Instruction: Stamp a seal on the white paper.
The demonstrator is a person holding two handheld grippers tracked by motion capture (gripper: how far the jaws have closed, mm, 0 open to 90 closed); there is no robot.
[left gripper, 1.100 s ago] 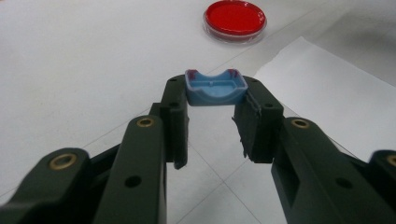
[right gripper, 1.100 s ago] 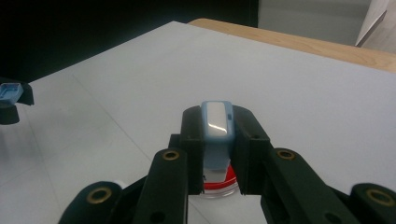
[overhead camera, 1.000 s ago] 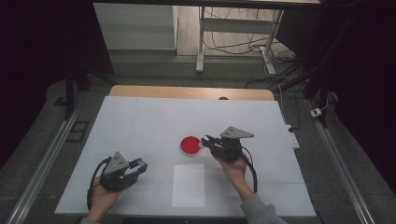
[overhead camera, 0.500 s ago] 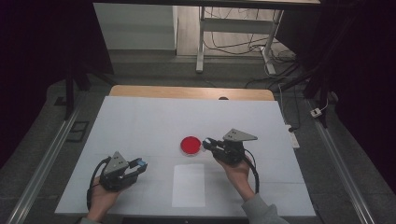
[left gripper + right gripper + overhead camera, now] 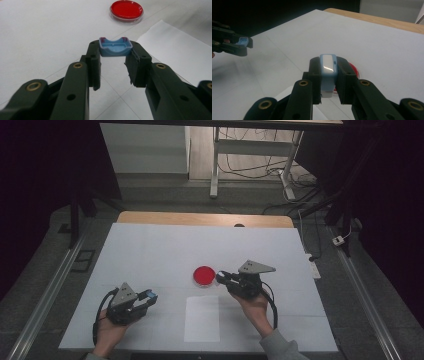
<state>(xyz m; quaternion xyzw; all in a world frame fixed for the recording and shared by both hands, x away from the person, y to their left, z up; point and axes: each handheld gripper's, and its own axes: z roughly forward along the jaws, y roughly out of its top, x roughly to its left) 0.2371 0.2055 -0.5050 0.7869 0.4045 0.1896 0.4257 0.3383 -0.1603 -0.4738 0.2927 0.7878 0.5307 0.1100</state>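
A round red dish (image 5: 204, 275) lies near the table's middle, also seen at the top of the left gripper view as the red dish (image 5: 126, 10). My left gripper (image 5: 148, 299) sits at the front left, shut on a small blue plastic clip (image 5: 115, 47) held between its fingertips. Just right of the dish, my right gripper (image 5: 222, 279) is shut on a pale blue and white device (image 5: 328, 73), and the dish (image 5: 354, 68) peeks out behind it. The left gripper (image 5: 243, 45) with its blue clip shows far off in the right gripper view.
A white sheet of paper (image 5: 202, 318) lies flat at the front middle between both hands. The white table cover (image 5: 165, 250) ends at a wooden edge (image 5: 200, 219) at the back. Metal rails run along both sides of the table.
The right gripper has dropped slightly nearer the table beside the dish. The left gripper has stayed in place.
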